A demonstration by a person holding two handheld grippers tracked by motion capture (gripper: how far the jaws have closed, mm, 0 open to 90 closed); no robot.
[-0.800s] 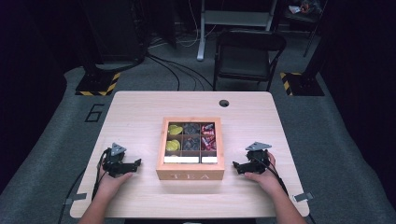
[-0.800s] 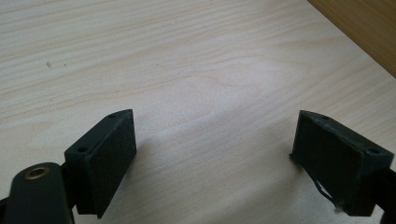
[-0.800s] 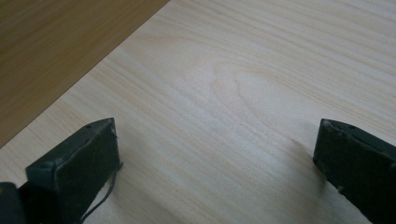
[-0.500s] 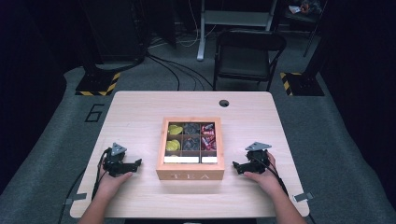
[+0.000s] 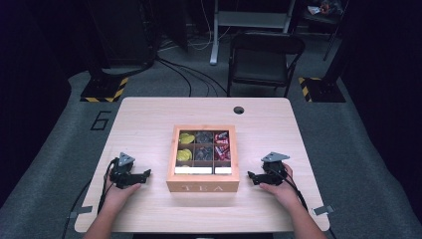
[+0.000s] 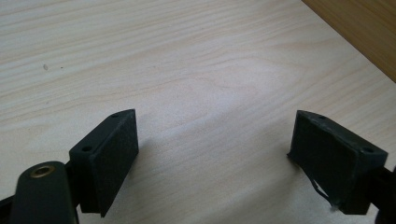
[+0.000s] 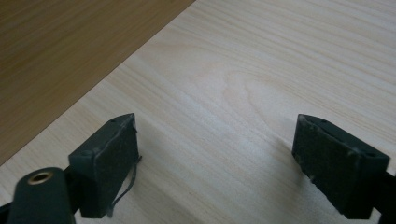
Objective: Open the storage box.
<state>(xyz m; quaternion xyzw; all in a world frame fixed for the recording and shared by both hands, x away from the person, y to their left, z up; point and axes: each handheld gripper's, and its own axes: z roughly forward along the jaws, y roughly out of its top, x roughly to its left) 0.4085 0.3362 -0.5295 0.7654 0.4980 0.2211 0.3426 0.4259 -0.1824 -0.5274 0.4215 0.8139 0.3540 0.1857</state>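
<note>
A wooden tea box marked TEA stands at the middle of the table, its compartments holding yellow, dark and red tea bags. My left gripper rests on the table left of the box, jaws open and pointing toward it. In the left gripper view the left gripper has only bare wood between its jaws, and the box's side shows at the top right. My right gripper lies right of the box, open. The right gripper also spans bare tabletop, with the box wall at the upper left.
The light wooden table has a round cable hole near its far edge. A black folding chair stands behind the table. Cables trail from both grippers toward the front edge.
</note>
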